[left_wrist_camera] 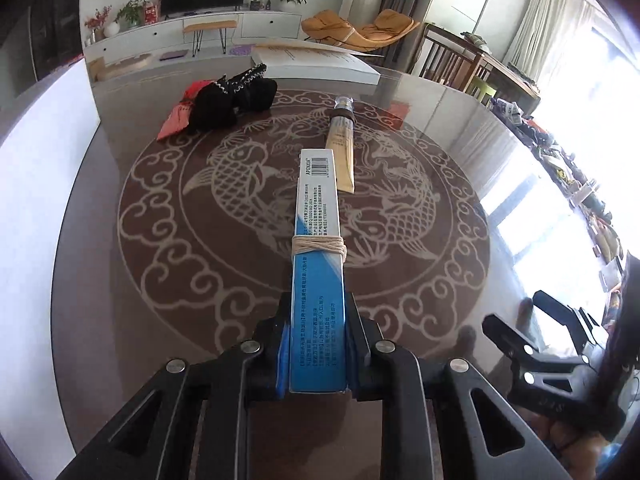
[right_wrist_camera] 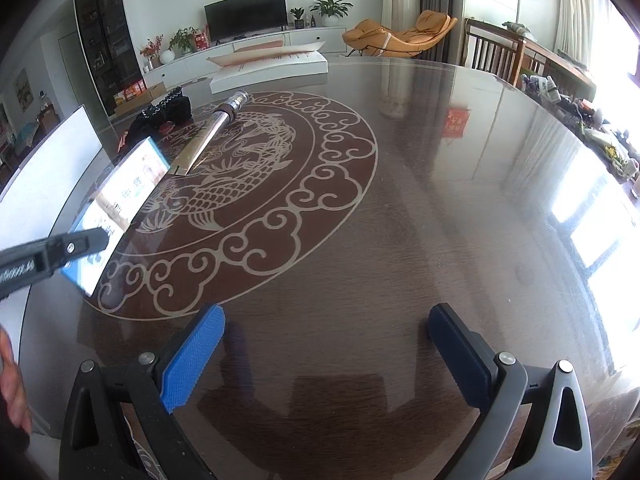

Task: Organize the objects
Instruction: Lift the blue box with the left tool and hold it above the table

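My left gripper (left_wrist_camera: 319, 306) is shut on the near end of a long blue and white box (left_wrist_camera: 318, 208) bound with pale twine. The box points away over the round table (left_wrist_camera: 160, 240), toward a gold tube (left_wrist_camera: 342, 148) with a dark cap lying flat. In the right wrist view the same box (right_wrist_camera: 120, 200) shows at the left in the left gripper (right_wrist_camera: 86, 242), with the tube (right_wrist_camera: 212, 132) beyond it. My right gripper (right_wrist_camera: 326, 340) hovers open over bare table (right_wrist_camera: 440, 200), with nothing between its blue pads (right_wrist_camera: 196, 356).
A black cloth item over something red (left_wrist_camera: 228, 100) lies at the far left. A white book or box (left_wrist_camera: 316, 66) sits at the far edge. A white panel (left_wrist_camera: 40, 160) stands along the table's left side. Wooden chairs and cluttered shelves (left_wrist_camera: 560, 160) line the right.
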{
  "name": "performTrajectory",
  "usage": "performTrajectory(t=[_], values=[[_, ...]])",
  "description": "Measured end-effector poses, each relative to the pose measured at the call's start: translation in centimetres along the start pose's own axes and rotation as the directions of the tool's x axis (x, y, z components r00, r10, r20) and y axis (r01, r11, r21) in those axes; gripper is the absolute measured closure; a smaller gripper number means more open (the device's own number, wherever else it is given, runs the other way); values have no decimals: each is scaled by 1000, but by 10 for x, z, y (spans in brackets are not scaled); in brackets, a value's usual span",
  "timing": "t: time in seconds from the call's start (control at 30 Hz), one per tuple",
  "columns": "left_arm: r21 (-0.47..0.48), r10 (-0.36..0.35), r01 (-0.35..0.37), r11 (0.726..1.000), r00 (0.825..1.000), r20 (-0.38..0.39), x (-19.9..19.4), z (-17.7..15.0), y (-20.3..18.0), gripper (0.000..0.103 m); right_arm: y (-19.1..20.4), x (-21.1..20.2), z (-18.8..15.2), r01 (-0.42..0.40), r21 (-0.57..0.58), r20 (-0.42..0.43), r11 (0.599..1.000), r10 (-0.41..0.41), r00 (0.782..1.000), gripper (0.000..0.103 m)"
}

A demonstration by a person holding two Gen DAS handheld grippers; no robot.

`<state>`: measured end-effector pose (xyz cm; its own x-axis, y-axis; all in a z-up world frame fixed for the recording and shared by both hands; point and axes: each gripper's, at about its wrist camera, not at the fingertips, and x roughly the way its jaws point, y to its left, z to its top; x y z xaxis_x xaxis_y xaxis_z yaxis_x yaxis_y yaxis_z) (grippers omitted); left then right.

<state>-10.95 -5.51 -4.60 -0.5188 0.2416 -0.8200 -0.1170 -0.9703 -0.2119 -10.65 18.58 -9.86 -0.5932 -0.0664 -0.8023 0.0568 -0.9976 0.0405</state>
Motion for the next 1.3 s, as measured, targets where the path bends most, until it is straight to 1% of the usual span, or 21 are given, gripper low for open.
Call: performTrajectory(t=[0.03,0.1,0.17,0.2,0.3,0.37,0.43,0.53,0.6,0.63,0.7,0.73,0.77,0.8,0.83,1.07,1.13,1.2,1.23,1.27,1.3], values=[[-7,-18,18,1000,1000,-1,-9,-9,1,81,-1,0,0,0,0,1,1000,0,1000,1],[-24,-20,20,1000,1000,2,-23,-18,8,71,-1,0,0,1,0,0,1000,-1,1000,1],[-40,23,-22,999,999,26,-32,-15,16,40,-1,0,0,2,-2,0,1000,-2,1000,1],[-47,55,-53,998,998,45,-35,-12,19,38,-1,0,0,2,-1,0,1000,-2,1000,1],[-67,119,-116,991,992,37,-32,-4,29,38,-2,0,0,-3,2,2,1000,3,1000,1],[-67,188,-185,980,981,38,-31,2,30,37,-2,0,0,-3,3,2,1000,3,1000,1],[-54,210,-208,977,977,40,-30,6,32,38,-3,0,0,-3,3,2,1000,3,1000,1],[-19,196,-196,980,980,44,-27,6,27,38,-3,0,0,-3,3,2,1000,3,1000,1],[1,208,-208,978,978,31,-23,6,23,38,-2,0,0,-3,3,2,1000,3,1000,1],[-5,186,-186,982,982,36,-24,5,22,38,-3,0,0,-3,2,2,1000,3,1000,1],[-16,76,-75,997,994,76,-33,3,20,38,-3,0,0,-4,3,2,1000,4,1000,1],[-5,36,-36,999,995,88,-36,2,16,32,-2,0,0,-3,3,2,1000,3,1000,1],[15,33,-35,999,996,85,-36,2,11,18,-2,0,0,-3,3,2,1000,3,1000,1],[37,46,-49,998,996,77,-34,2,6,14,-3,0,0,-3,2,2,1000,3,1000,1],[57,47,-51,997,996,70,-31,1,2,14,-3,0,0,-3,2,2,1000,3,1000,1],[123,-29,25,992,999,30,-12,-11,-22,14,-3,0,0,-6,4,3,1000,6,1000,1],[146,-15,11,989,1000,24,-9,-14,-27,14,-3,0,0,-6,5,3,1000,6,1000,1],[133,4,-7,991,1000,23,-8,-12,-25,16,-3,0,0,-7,5,3,1000,7,1000,1],[105,0,-2,994,1000,25,-8,-11,-20,30,-3,0,0,-6,5,3,1000,6,1000,1],[69,-11,9,998,1000,20,-8,-8,-13,57,-3,0,0,-6,5,4,1000,6,1000,1],[33,-20,20,999,1000,8,-6,-6,-6,72,-3,0,1,-7,5,4,1000,7,1000,1]])
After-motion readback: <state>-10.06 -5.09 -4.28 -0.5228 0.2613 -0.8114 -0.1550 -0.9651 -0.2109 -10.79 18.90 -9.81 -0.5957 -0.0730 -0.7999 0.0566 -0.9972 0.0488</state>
